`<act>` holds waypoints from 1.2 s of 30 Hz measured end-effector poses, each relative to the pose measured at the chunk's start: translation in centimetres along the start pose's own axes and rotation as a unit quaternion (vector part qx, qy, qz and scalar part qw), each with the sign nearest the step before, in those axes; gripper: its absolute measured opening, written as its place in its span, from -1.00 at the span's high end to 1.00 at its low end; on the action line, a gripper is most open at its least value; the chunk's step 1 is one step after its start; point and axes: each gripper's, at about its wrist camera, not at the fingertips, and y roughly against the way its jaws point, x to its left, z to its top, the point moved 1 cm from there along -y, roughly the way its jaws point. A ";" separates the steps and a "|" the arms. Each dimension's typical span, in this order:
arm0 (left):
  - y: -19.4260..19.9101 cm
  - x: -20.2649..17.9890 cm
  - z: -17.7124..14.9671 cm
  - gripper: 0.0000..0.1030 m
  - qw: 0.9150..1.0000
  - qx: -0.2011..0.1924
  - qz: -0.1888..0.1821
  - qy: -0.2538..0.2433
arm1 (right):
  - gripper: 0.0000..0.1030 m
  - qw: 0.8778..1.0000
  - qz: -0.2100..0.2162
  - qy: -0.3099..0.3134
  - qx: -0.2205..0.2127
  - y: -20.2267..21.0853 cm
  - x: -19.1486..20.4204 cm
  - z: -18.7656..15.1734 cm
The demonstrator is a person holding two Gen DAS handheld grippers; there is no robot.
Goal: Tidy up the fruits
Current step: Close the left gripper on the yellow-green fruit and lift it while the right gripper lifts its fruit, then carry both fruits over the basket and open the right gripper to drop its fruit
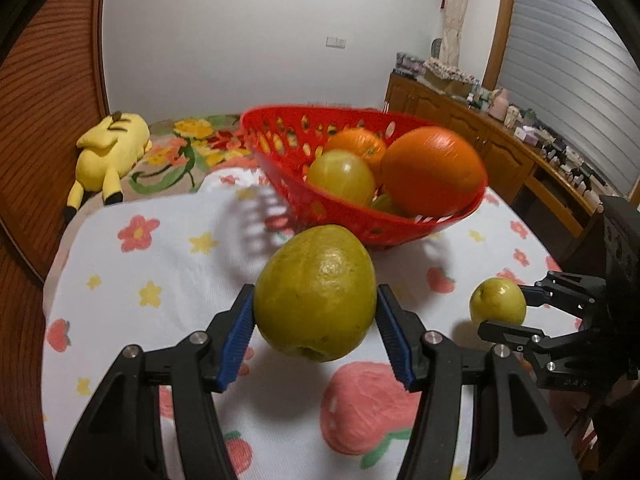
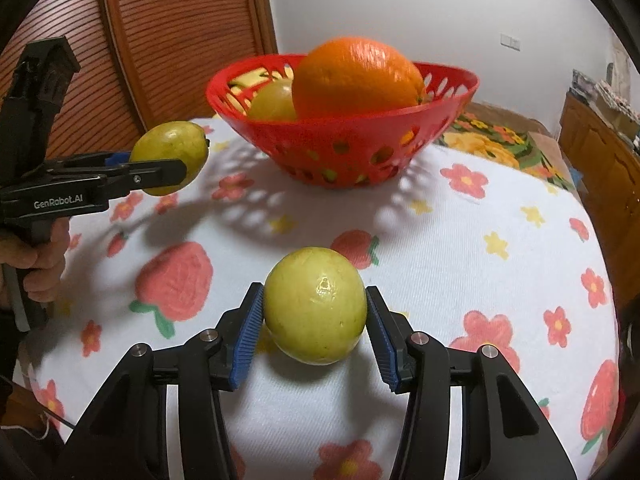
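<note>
My left gripper (image 1: 316,296) is shut on a large yellow-green fruit (image 1: 316,292), blue pads pressing both its sides. The right wrist view shows that fruit (image 2: 172,144) held clear above the cloth, left of the red basket (image 2: 340,148). My right gripper (image 2: 316,300) is shut on a smaller yellow-green fruit (image 2: 316,312) low over the cloth; whether it touches the cloth I cannot tell. The basket (image 1: 360,216) stands behind both and holds a big orange (image 1: 432,172), a smaller orange (image 1: 360,142) and a green fruit (image 1: 340,176).
A white cloth (image 1: 160,264) printed with flowers and strawberries covers the round table. A yellow plush toy (image 1: 108,156) lies at the far left. A wooden cabinet (image 1: 500,152) with clutter runs along the right. A person's hand (image 2: 44,256) grips the left handle.
</note>
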 end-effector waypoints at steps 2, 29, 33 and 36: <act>1.0 -0.4 0.5 -0.13 1.000 -0.012 -0.002 -0.005 | 0.02 1.000 0.000 0.002 -0.011 0.9 0.0 0.6; 3.5 -2.7 6.0 -0.13 0.997 -0.068 -0.022 -0.039 | 0.02 0.996 -0.026 0.029 -0.085 6.0 -2.9 9.2; 2.2 -2.3 7.0 -0.13 0.997 -0.065 -0.019 -0.040 | 0.02 0.996 -0.027 0.025 -0.084 4.8 -4.5 11.2; 1.3 -1.8 7.9 -0.13 0.997 -0.063 -0.018 -0.038 | 0.02 0.996 -0.027 0.021 -0.082 3.9 -5.5 12.6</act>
